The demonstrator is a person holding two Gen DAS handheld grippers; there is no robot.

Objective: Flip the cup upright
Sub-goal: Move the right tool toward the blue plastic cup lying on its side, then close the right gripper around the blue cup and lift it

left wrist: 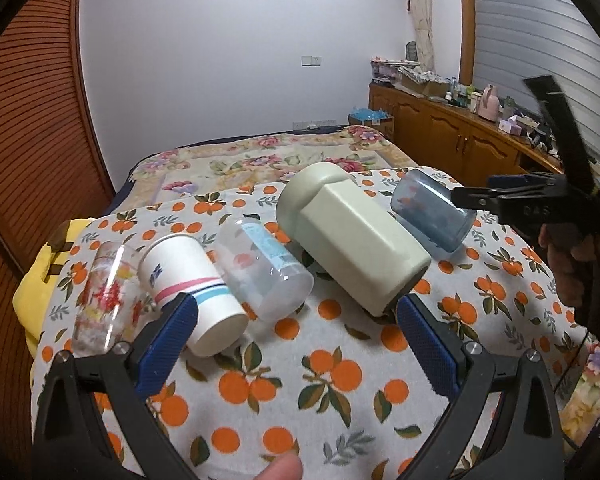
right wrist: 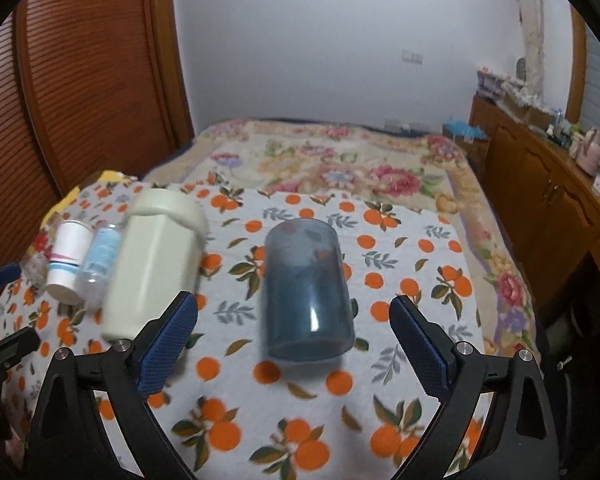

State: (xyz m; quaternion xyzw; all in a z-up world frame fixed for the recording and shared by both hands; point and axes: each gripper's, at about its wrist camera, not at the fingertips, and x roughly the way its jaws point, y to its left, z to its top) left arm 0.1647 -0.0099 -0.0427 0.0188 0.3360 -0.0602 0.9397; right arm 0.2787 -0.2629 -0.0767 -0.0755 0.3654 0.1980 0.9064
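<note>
Several cups lie on their sides in a row on an orange-print cloth [left wrist: 320, 380]. From left: a printed glass [left wrist: 104, 296], a white paper cup [left wrist: 192, 288], a clear plastic cup [left wrist: 260, 268], a big cream cup [left wrist: 352, 236] and a blue translucent cup [left wrist: 432, 212]. My left gripper [left wrist: 296, 320] is open and empty, close in front of the paper, clear and cream cups. My right gripper [right wrist: 294, 320] is open and empty, its fingers either side of the near end of the blue cup [right wrist: 306, 288]. The cream cup [right wrist: 156, 264] lies to its left.
The cloth covers a table in front of a bed with a floral blanket [left wrist: 260, 160]. A wooden louvred door [left wrist: 28, 120] stands at the left. A wooden sideboard [left wrist: 452, 132] with clutter runs along the right wall. A yellow cloth [left wrist: 32, 288] hangs at the table's left edge.
</note>
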